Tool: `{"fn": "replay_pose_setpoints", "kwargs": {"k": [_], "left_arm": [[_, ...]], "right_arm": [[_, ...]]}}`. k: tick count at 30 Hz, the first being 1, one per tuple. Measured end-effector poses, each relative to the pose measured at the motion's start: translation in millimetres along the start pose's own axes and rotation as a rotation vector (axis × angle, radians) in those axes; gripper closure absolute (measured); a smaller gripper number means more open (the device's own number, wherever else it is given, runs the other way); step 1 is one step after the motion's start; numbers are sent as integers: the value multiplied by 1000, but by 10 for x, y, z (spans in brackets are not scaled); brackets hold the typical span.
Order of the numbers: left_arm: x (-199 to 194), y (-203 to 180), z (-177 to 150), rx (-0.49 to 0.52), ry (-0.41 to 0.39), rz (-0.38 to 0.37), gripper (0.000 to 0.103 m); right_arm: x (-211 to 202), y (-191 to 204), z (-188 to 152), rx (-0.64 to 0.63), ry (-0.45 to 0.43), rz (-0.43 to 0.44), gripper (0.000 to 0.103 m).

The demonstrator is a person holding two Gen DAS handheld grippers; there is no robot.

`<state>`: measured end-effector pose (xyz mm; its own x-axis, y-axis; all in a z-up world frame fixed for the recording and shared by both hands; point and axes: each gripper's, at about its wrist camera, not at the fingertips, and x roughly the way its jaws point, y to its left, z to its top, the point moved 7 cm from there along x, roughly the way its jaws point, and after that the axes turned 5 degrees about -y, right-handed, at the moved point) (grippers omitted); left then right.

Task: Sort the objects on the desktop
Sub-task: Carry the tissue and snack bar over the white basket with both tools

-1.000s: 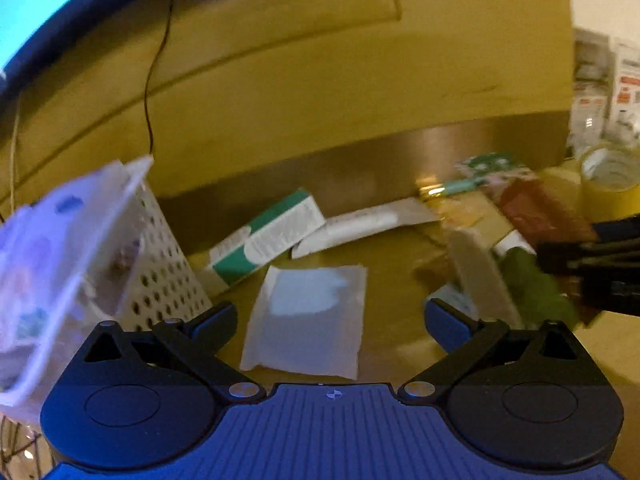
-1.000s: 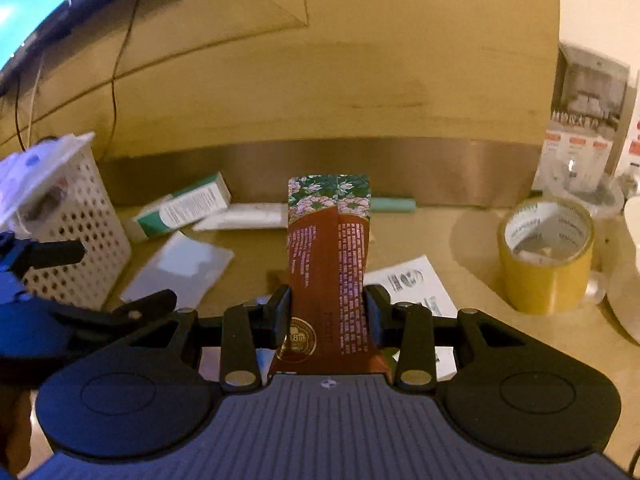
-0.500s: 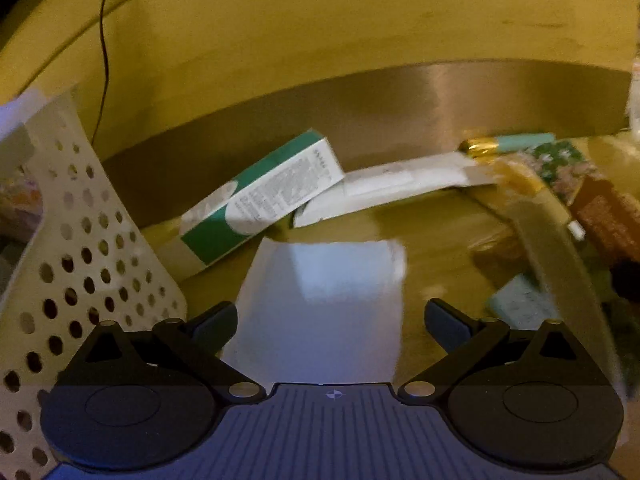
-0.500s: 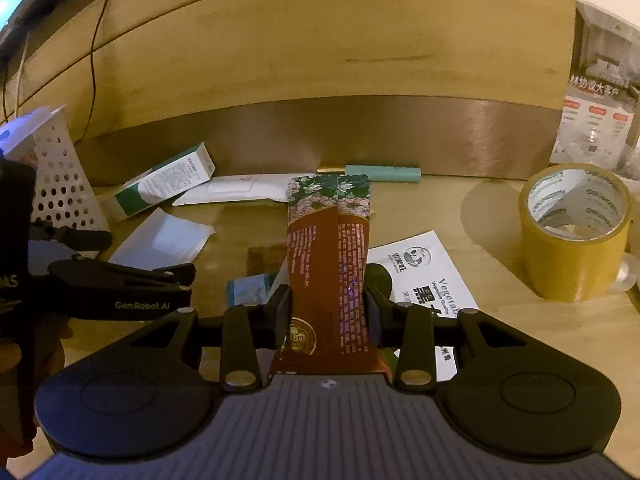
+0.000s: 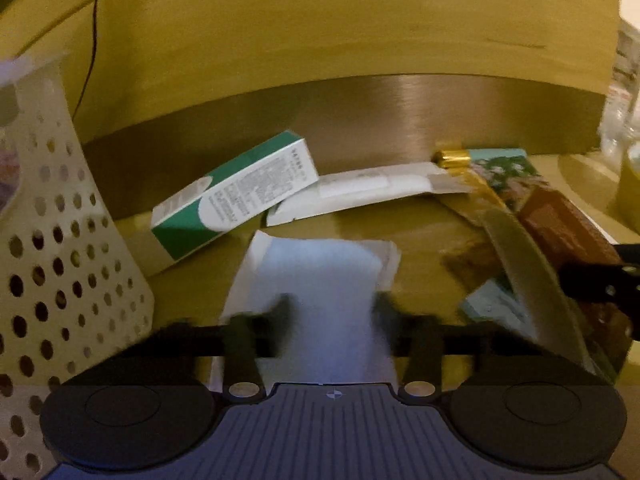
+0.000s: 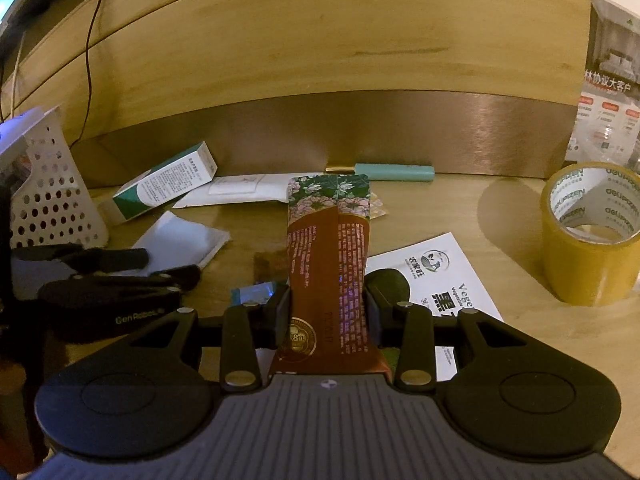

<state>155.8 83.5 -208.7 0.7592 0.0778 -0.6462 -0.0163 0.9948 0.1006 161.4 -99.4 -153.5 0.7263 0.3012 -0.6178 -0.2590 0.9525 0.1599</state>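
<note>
White sachet (image 5: 316, 280), flat and thin, lies on the desk at centre frame in the left view, between the left gripper (image 5: 330, 316) jaws, which are narrowed on it and blurred; grip unconfirmed. Risk: the flimsy edge slips or crumples. Right gripper (image 6: 326, 312) pinches the brown snack packet (image 6: 328, 248). Perforated basket (image 5: 52, 248) stands at left.

Left gripper (image 5: 330, 312) fingers (image 5: 282, 312) motion-blurred over white sachet (image 5: 320, 280); can't tell if they grip it. Basket (image 5: 60, 248) cut by left edge, contents smeared. Snack bar (image 6: 328, 264) lower end hidden behind right gripper (image 6: 326, 312) body. Leaflet (image 6: 436, 276) partly covered by bar and fingers. Small blue packet (image 6: 252, 294) mostly hidden. Tape roll (image 6: 592, 236) clipped at right edge.
</note>
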Motion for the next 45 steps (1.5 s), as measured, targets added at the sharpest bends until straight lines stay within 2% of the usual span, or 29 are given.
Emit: {"fn": "replay_pose_setpoints", "kwargs": {"k": [1, 4, 19, 28, 36, 45], "left_arm": [[-24, -34, 8, -1, 0, -18, 96], [-100, -95, 32, -11, 0, -16, 103], [-775, -117, 396, -26, -142, -3, 103], [-1226, -80, 695, -27, -219, 20, 103], [-1575, -30, 899, -14, -275, 57, 103], [-1897, 367, 1039, -70, -294, 134, 103]], "right_arm": [[-6, 8, -1, 0, -1, 1, 59], [-49, 54, -4, -6, -7, 8, 60], [-389, 211, 59, -26, -63, 32, 59], [-672, 456, 312, -60, -121, 80, 59], [-729, 762, 475, -97, -136, 142, 59], [-931, 1162, 806, -151, -192, 208, 59]]}}
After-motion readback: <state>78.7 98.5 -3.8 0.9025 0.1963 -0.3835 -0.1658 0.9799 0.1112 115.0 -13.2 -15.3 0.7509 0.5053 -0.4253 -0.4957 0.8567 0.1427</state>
